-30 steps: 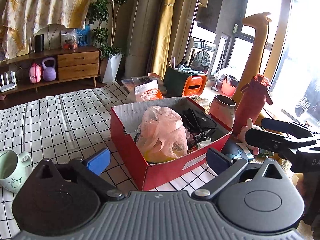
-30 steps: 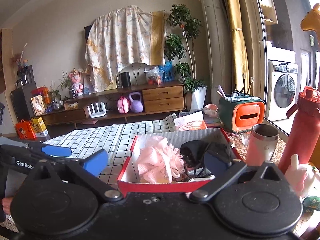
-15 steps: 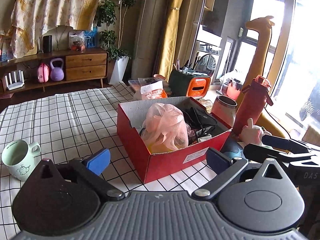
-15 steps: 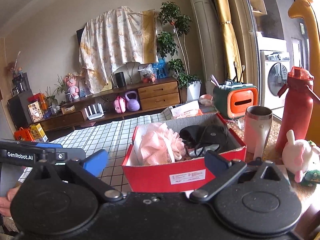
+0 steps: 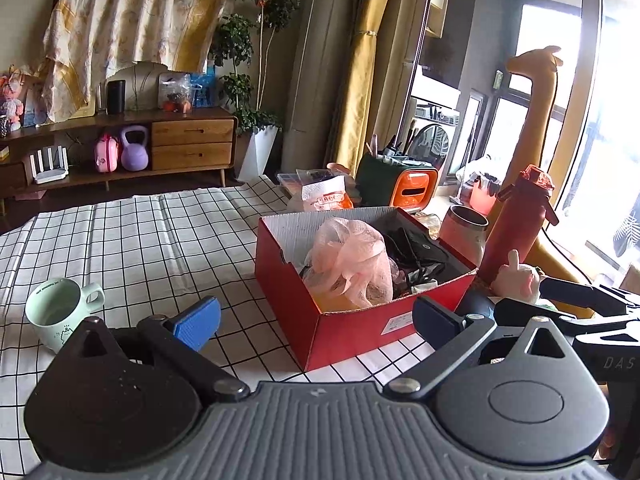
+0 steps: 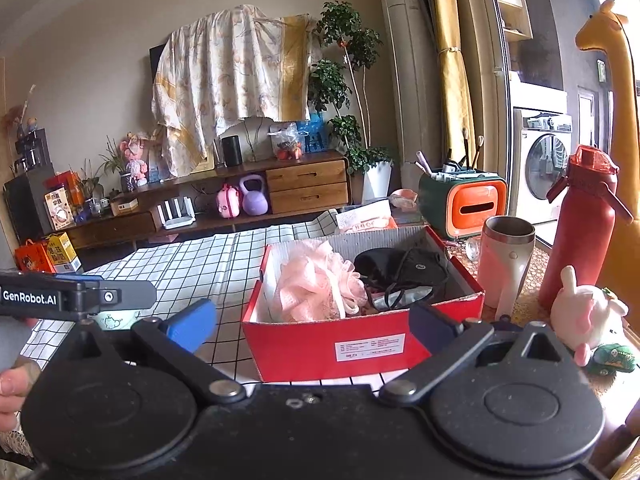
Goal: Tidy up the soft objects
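A red cardboard box (image 5: 352, 330) (image 6: 332, 346) stands on the checked tablecloth. It holds a pink mesh bath puff (image 5: 350, 260) (image 6: 316, 280) and a black fabric pouch (image 5: 416, 248) (image 6: 400, 266). A pink plush bunny (image 6: 586, 314) (image 5: 516, 276) and a small green plush (image 6: 614, 356) lie to the right of the box. My left gripper (image 5: 316, 320) is open and empty, just short of the box's near corner. My right gripper (image 6: 312, 320) is open and empty in front of the box's long side.
A mint green mug (image 5: 60, 308) stands at the left on the cloth. A steel tumbler (image 6: 506, 260), a red bottle (image 6: 580, 232), an orange and green organiser (image 6: 464, 208) and a tall giraffe toy (image 6: 616, 120) crowd the right. A tissue pack (image 5: 326, 196) lies behind the box.
Both grippers have drawn back and risen from the box, which now looks smaller and farther. Both stay open and empty. The box's contents have not moved.
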`<state>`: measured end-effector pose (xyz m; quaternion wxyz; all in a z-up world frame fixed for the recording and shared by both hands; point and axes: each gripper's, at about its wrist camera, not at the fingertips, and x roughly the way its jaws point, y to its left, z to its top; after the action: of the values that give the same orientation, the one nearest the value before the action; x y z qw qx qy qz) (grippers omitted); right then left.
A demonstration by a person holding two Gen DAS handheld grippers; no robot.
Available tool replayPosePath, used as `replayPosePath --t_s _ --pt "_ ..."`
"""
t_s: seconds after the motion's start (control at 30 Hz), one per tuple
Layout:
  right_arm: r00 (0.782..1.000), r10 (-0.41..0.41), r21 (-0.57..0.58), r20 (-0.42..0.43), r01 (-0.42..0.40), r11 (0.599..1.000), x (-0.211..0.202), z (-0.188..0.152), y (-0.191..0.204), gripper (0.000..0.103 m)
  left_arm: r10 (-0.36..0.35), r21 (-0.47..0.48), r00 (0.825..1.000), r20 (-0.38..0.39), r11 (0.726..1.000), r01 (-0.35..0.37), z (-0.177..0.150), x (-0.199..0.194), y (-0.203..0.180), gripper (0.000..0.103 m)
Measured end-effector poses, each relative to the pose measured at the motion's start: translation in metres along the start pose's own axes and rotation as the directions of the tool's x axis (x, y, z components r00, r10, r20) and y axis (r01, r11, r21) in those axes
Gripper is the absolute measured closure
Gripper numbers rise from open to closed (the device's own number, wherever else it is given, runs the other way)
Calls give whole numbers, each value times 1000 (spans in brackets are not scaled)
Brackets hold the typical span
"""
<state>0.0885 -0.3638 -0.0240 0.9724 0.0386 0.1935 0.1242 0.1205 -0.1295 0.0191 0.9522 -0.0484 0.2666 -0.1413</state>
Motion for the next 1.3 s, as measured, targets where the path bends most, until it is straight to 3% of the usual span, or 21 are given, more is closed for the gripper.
replayPosePath --t_s 1.3 --pt "1000 11 -29 -1 -11 1000 3 9 20 0 -18 26 999 37 1000 17 -8 -13 -1 0"
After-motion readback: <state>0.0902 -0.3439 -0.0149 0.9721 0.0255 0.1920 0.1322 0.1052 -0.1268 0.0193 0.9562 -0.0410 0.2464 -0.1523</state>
